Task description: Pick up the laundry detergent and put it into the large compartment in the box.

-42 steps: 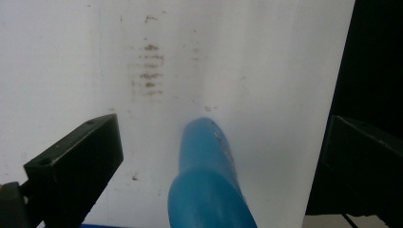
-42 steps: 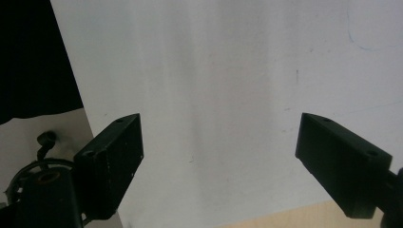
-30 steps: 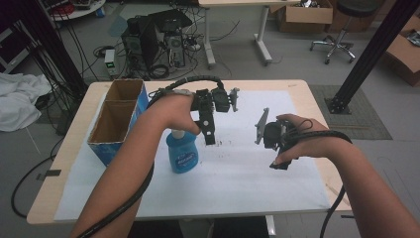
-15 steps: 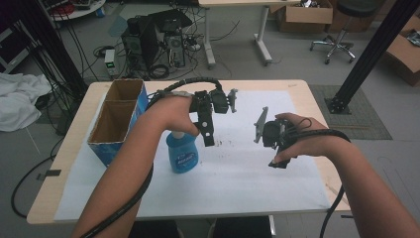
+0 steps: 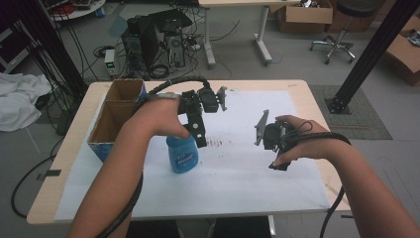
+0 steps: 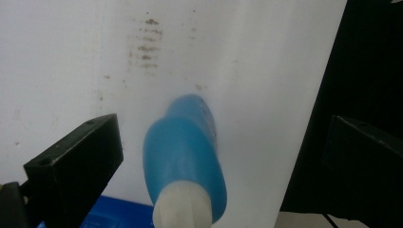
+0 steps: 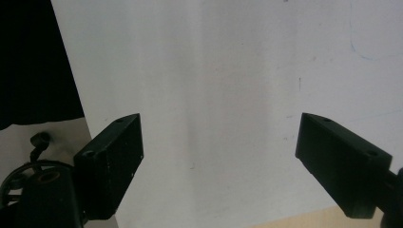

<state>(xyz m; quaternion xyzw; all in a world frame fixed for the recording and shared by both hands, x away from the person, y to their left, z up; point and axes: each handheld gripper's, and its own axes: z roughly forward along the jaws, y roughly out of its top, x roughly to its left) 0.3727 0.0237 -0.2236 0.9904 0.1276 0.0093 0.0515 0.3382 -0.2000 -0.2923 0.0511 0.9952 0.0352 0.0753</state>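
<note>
While my left gripper hangs over the white paper sheet, a blue bottle stands upright on that sheet, just beside the open cardboard box at the table's left side. This bottle is translucent blue plastic with rounded shoulders and a darker blue label on its front; the label carries pale writing too small and blurred to read. From my left gripper's camera its top looks like a smooth blue dome ending in a whitish tip, lying in the gap between my jaws. Those jaws stand spread wide, one on each side of the bottle's top, and neither touches it; nothing is pinched. Brownish smudges mark the paper beyond the bottle.

My right gripper is well apart from the bottle, above the paper's right half. Its jaws are spread wide as well, with bare paper between them and nothing held. Faint pen strokes show on the sheet there, none legible.
</note>
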